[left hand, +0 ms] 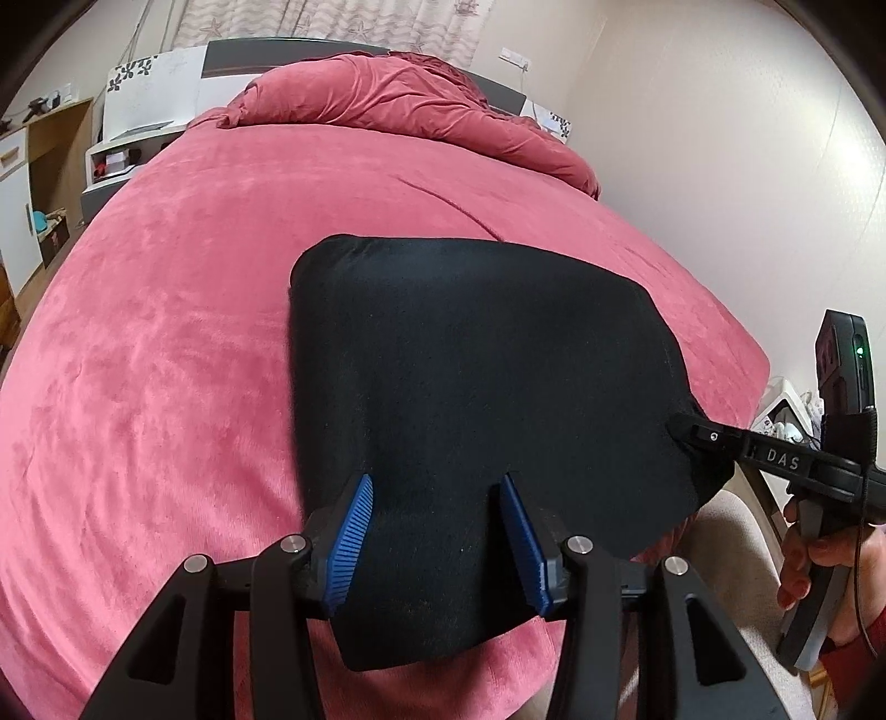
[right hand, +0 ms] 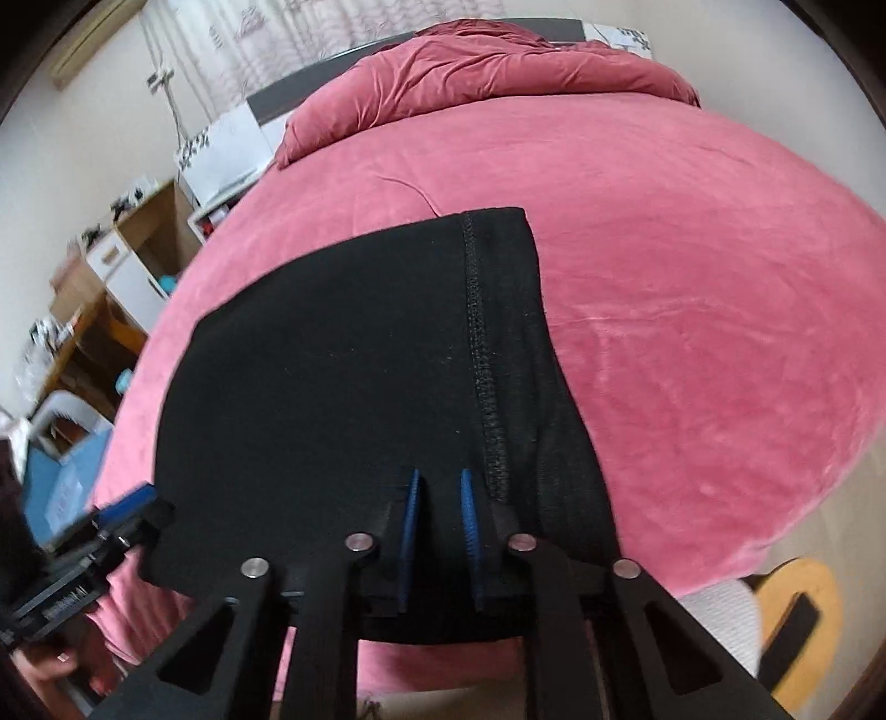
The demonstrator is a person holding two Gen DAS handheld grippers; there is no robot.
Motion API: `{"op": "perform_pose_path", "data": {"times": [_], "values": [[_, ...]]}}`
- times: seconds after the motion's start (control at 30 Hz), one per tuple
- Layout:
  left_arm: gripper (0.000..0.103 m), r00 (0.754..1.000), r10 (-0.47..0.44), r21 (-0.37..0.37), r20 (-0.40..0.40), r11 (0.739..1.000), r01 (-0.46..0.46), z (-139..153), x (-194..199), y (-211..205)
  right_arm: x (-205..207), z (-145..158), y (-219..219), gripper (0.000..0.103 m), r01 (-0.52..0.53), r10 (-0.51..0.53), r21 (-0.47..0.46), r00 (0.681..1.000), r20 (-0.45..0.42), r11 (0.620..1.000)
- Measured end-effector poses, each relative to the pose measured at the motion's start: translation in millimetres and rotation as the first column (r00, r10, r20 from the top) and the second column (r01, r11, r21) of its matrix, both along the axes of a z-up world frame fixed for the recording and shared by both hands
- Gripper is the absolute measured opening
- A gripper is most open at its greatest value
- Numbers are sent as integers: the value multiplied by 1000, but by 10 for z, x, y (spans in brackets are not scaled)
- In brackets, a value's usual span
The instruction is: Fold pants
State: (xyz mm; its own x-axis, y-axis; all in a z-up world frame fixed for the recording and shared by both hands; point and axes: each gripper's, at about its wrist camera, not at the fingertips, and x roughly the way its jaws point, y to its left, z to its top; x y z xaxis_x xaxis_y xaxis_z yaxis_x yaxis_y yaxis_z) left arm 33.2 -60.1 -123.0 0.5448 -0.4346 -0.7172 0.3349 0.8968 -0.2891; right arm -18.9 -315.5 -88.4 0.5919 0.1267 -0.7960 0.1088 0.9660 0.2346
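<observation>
Nearby, black pants (left hand: 487, 387) cover the pink bedspread (left hand: 166, 332).

My left gripper (left hand: 437, 526) points steeply down, its blue pads (left hand: 354, 531) standing well apart, pressing on nothing. My right gripper (right hand: 440, 520) also tilts down, jaws drawn nearly together, black cloth pinched between the pads. My right hand (left hand: 825, 576) grasps its handle.

Place: a home bedroom.
Shown by: bed (left hand: 166, 332) covered in pink, duvet (left hand: 387, 94) bunched, curtain (left hand: 332, 19) hung behind.
</observation>
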Motion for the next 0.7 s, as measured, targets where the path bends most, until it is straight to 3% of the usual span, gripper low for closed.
{"op": "perform_pose_path", "data": {"times": [0.2, 0.7], "values": [[50, 1000, 2, 2, -4, 1000, -2, -14, 11, -1, 50, -25, 57, 14, -6, 6, -70, 1000, -12, 997], [54, 1000, 24, -16, -12, 1000, -24, 44, 127, 140, 37, -27, 74, 15, -1, 2, -64, 1000, 0, 998]]}}
